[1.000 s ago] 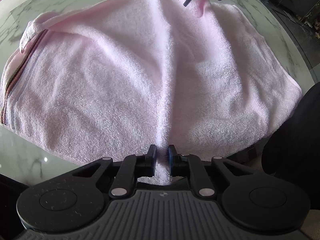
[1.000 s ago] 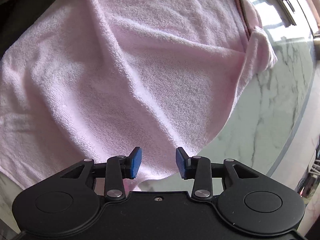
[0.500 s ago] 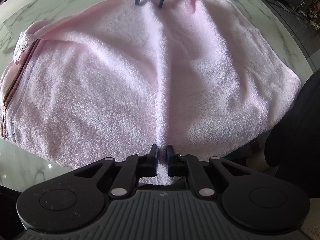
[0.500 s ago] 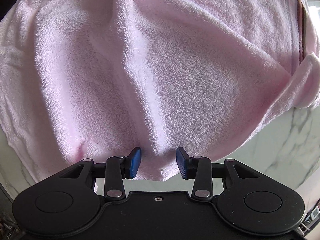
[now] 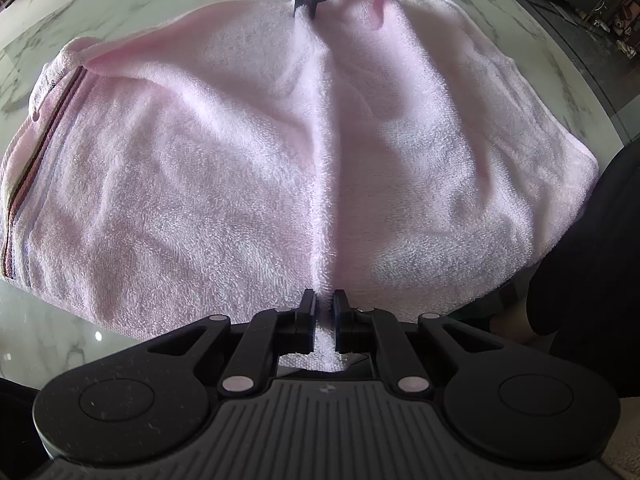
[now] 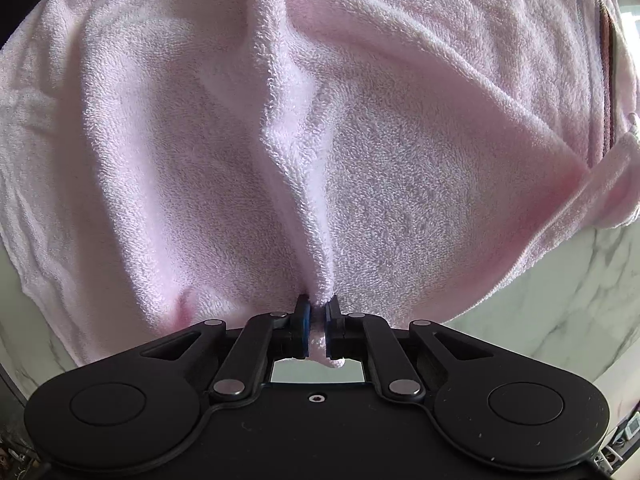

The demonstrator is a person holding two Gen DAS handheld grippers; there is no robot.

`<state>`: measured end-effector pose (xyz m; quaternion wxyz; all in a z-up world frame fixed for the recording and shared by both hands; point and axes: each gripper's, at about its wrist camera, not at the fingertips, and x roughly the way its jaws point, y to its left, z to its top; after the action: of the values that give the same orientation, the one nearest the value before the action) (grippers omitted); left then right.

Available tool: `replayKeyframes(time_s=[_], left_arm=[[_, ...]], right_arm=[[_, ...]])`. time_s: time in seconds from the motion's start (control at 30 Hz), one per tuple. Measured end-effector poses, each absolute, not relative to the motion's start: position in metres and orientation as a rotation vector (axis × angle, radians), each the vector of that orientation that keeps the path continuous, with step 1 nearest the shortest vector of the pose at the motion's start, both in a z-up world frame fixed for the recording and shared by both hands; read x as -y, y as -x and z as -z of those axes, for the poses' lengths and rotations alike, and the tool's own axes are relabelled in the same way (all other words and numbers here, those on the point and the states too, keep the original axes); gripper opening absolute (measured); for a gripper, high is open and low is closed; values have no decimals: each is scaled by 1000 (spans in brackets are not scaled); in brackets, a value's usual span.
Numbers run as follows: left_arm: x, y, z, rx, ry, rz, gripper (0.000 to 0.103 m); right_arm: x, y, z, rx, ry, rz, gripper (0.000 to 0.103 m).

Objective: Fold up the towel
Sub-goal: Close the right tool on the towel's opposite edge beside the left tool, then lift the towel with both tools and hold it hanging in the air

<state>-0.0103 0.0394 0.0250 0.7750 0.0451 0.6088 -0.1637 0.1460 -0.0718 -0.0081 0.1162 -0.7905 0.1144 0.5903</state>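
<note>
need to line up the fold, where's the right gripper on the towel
The right gripper pinches the pink towel at its far edge's middle, opposite the left gripper.

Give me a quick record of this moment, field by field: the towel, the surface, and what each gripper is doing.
towel: pink towel, spread out, with a raised ridge down the middle between the two grippers
stripes: dark stripes along one end
surface: white marble table
left gripper: left gripper shut on the near edge of the towel
right gripper: right gripper shut on the opposite edge
fold: not yet made
</note>
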Motion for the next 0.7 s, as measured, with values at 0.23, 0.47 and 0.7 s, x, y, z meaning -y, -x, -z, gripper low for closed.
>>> replayKeyframes(time_s=[0.23, 0.47, 0.7], left_arm=[[-49, 9, -26, -1300, -102, 355, 3], [-56, 13, -44, -1257, -155, 325, 3], [-16, 41, -73, -1183, -280, 315, 3]], right_arm=[[75, -149, 6, -336, 2287, -1630, 4], [82, -158, -23, -327, 2238, -1496, 4], [102, -159, -67, -340, 2203, -1347, 3]])
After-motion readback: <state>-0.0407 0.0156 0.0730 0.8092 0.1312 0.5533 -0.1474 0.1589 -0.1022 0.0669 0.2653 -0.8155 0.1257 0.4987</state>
